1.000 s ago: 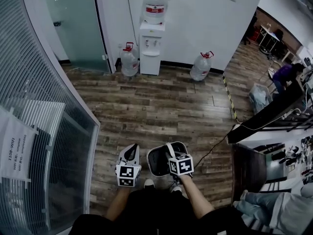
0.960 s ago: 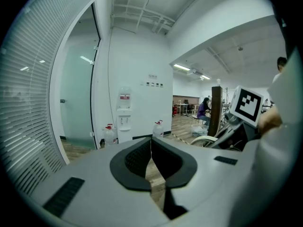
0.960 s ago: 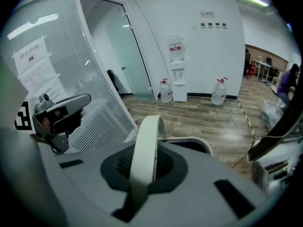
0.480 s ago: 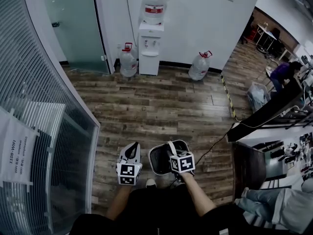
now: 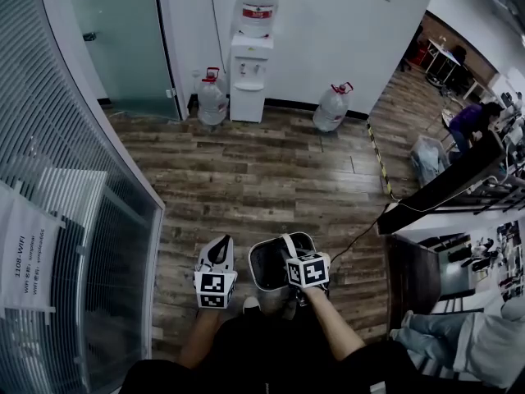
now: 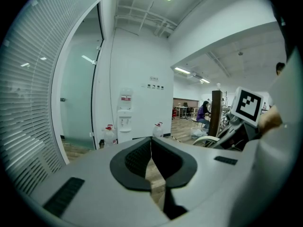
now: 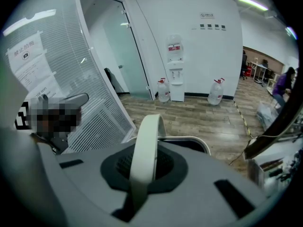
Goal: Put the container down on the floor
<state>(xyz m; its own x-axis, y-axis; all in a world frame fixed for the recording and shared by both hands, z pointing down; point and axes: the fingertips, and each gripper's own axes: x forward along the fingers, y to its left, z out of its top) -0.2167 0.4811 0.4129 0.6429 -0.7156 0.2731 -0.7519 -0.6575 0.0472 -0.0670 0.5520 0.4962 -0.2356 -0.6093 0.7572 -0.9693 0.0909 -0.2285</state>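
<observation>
Container (image 5: pixel 262 243), one, hangs at the person's feet (image 5: pixel 250 305) near the floor (image 5: pixel 271 171) in the head view; beyond are one dispenser (image 5: pixel 248 76) and three bottles (image 5: pixel 332 109). Left gripper view: left tongs (image 6: pixel 151 145) pressed together, empty. Right gripper view: right tongs (image 7: pixel 142 167) pinch its single handle (image 7: pixel 144 131), which may slip free, dropping it.

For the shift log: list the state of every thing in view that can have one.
container: lidless, carried by its handle
handle: raised upright, clamped
right claw: shut on the handle
left claw: shut, empty
water dispenser: upright, top bottle in place
left floor bottle: upright
right floor bottle: upright
</observation>
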